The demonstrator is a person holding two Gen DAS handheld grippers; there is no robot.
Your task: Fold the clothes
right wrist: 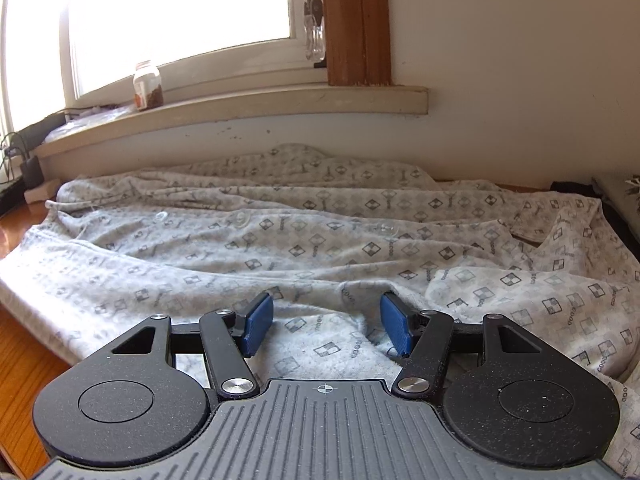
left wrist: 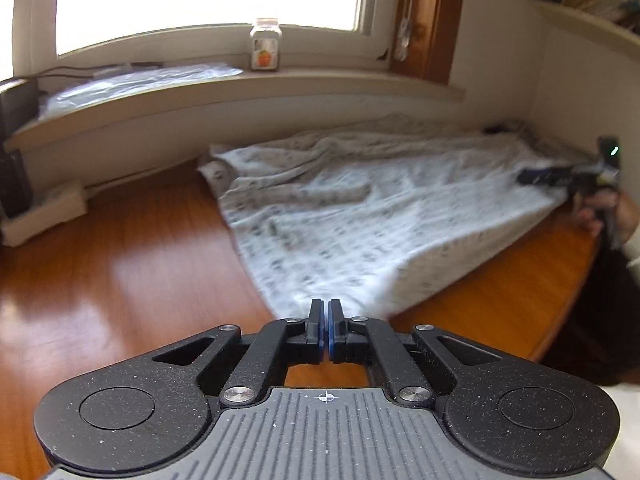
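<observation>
Jaws on the left gripper [left wrist: 324,322] are pressed together, pinching the near corner of the shirt [left wrist: 360,216], and the cloth pulls up off the desk [left wrist: 120,264] into a taut point there. Jaws on the right gripper [right wrist: 326,322] stand apart, blue pads [right wrist: 258,322] either side of a rumpled bit of fabric with nothing clamped. From the left view that right gripper [left wrist: 560,176] sits at the far right edge of the shirt, with a hand [left wrist: 600,208] behind it. Shirt is pale with a grey checker print, spread crumpled across the far right of the desk against the wall. On the windowsill [left wrist: 240,84] behind stands a jar [left wrist: 265,44].
</observation>
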